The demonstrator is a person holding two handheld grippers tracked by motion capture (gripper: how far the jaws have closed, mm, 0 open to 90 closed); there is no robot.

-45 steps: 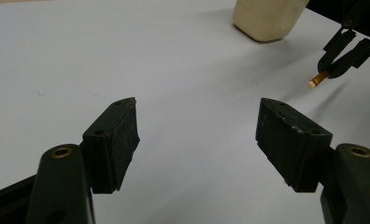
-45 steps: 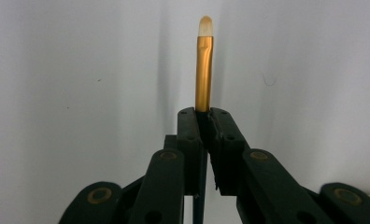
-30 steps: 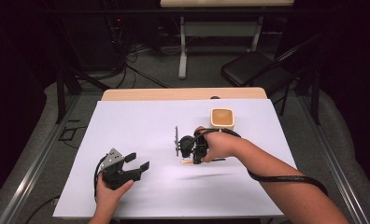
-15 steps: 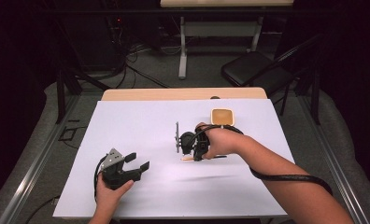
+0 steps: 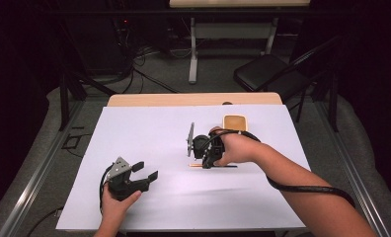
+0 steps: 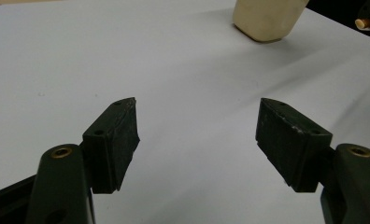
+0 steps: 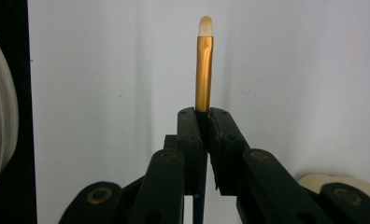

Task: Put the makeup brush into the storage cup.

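Observation:
A thin brush [image 7: 204, 70] with a gold ferrule, a pale tip and a dark handle sticks out between the jaws of my right gripper [image 7: 202, 112], which is shut on it. From above, the right gripper [image 5: 202, 160] is at mid-table. The brush [image 5: 196, 165] is held low and level over the white table cover [image 5: 149, 133]. A cream container [image 5: 234, 122] stands just beyond that hand. My left gripper [image 5: 146, 170] rests near the front left, jaws open with nothing between them [image 6: 197, 126]. The left gripper view also shows the cream container [image 6: 267, 18] far ahead.
The table's bare wooden far edge [image 5: 183, 98] shows beyond the white cover. A black folding chair [image 5: 267, 74] and a table leg [image 5: 193, 54] stand behind on the floor. Black cable [image 5: 307, 188] trails along the right forearm.
The right hand has drifted slightly toward the far side with the brush still gripped. The left gripper has stayed where it was.

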